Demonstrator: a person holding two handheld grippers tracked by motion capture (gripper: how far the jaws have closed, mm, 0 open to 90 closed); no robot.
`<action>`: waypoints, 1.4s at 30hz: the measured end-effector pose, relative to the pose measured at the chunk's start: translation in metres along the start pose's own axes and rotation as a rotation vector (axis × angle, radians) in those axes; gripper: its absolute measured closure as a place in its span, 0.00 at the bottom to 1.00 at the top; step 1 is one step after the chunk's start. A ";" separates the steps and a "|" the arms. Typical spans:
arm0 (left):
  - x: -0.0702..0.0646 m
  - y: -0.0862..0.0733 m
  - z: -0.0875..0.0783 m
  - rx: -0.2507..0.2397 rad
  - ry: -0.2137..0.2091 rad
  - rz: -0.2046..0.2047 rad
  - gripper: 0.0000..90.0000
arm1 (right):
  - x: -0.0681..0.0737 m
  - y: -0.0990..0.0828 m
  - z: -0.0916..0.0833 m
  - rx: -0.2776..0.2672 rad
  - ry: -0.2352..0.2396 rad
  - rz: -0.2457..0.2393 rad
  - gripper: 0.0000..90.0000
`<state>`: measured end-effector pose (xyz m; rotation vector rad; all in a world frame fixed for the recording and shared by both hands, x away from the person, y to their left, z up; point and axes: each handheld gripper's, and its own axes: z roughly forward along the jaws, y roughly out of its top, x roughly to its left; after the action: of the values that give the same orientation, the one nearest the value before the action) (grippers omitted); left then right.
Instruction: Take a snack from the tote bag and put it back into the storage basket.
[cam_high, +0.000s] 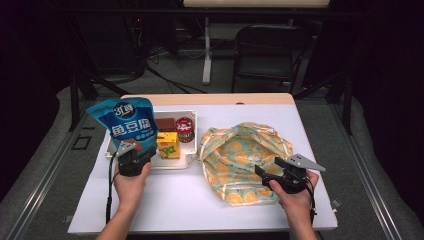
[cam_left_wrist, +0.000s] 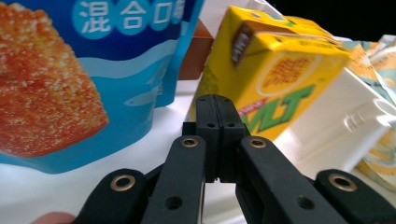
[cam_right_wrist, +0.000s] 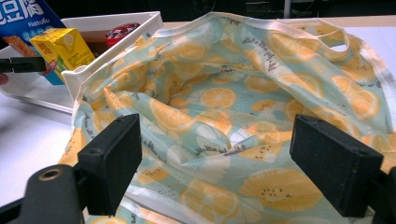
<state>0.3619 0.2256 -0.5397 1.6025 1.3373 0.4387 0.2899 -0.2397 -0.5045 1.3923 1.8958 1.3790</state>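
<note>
**Knocking the pouch over before anything is gripped**

Nearest the person, the left gripper (cam_left_wrist: 217, 100) has its fingers pressed fully together with nothing visible between them. Its tips sit low in front of the yellow drink carton (cam_left_wrist: 275, 79), with the tall blue foil snack pouch (cam_left_wrist: 70, 84) just to one side. Shut fingers can only push. A nudge forward would probably tip the upright pouch or shove the carton against the wall of the white plastic tray (cam_high: 192, 155), and both would then be harder to pick up.

The right gripper (cam_high: 267, 167) holds its fingers wide apart over the near rim of the orange-print fabric bag (cam_right_wrist: 224, 93), clamping nothing. The bag lies slack on the white surface (cam_high: 175, 200), beside the tray, its mouth sagging and partly folded. If that rim is not pinched and held up, anything carried across could catch on the loose cloth or land outside it.

Farther back in the tray, a red-lidded round cup (cam_high: 185, 129) and a brown packet (cam_high: 166, 123) stand close behind the carton. A toppling pouch could drag across them.
</note>
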 end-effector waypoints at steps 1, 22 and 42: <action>0.001 0.001 0.003 0.002 0.004 -0.005 1.00 | 0.000 0.000 0.000 -0.003 0.000 0.005 0.18; -0.008 0.005 0.031 0.060 0.024 -0.055 1.00 | -0.001 -0.003 0.001 0.019 -0.012 -0.016 0.18; -0.030 0.005 0.052 0.098 0.007 -0.060 1.00 | -0.002 -0.004 0.001 0.020 -0.017 -0.014 0.18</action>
<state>0.3940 0.1762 -0.5512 1.6369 1.4276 0.3478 0.2900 -0.2413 -0.5086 1.3925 1.9098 1.3415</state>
